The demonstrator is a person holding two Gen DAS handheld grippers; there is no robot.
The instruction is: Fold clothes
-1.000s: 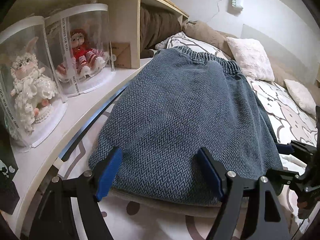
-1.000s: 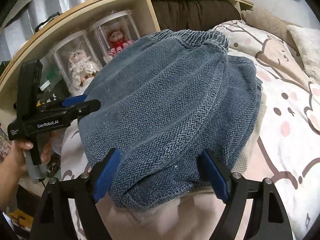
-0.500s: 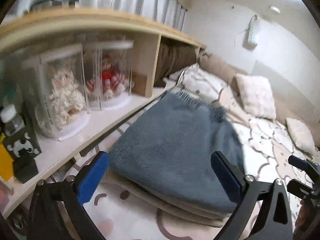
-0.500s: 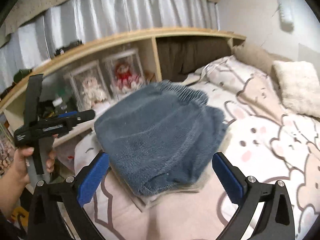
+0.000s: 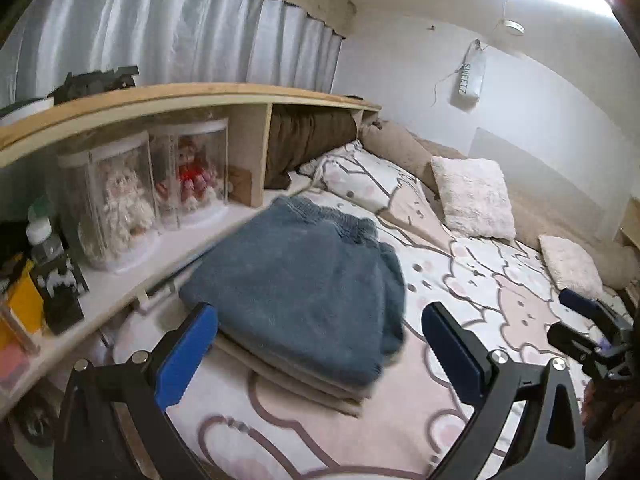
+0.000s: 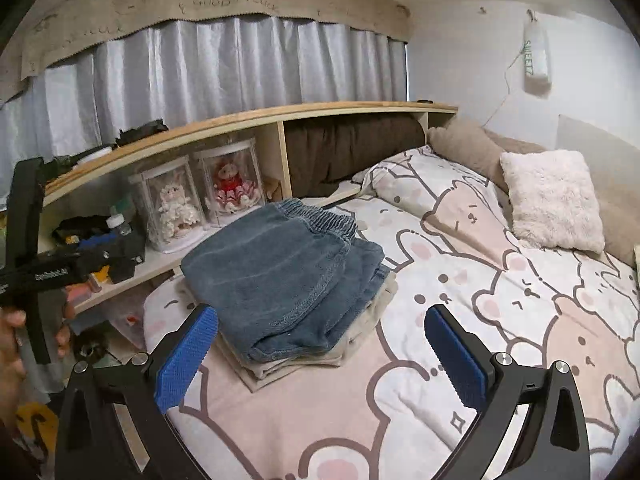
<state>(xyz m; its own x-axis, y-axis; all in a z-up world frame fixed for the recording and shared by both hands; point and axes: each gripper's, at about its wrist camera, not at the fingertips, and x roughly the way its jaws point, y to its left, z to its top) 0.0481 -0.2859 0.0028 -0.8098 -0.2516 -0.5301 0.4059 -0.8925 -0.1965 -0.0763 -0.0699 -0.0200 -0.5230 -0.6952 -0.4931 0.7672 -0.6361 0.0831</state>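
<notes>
Bedroom, bed (image 6: 460, 360) beside a shelf (image 6: 248, 118).
On the shelf at left, two cased dolls (image 6: 200, 196); just right, on the bed's shelf-side edge, blue garment (image 6: 280, 276) folded atop a beige stack (image 6: 360, 320). Left gripper (image 5: 320, 354) and right gripper (image 6: 322, 354): fingers spread wide, pinching nothing, clear of the pile.

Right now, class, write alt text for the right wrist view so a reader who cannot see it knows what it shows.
A folded blue garment lies on top of a folded beige garment on a bed with a bunny-print cover. The open right gripper hangs empty in front of the stack. Behind stands a wooden shelf with two cased dolls.
</notes>
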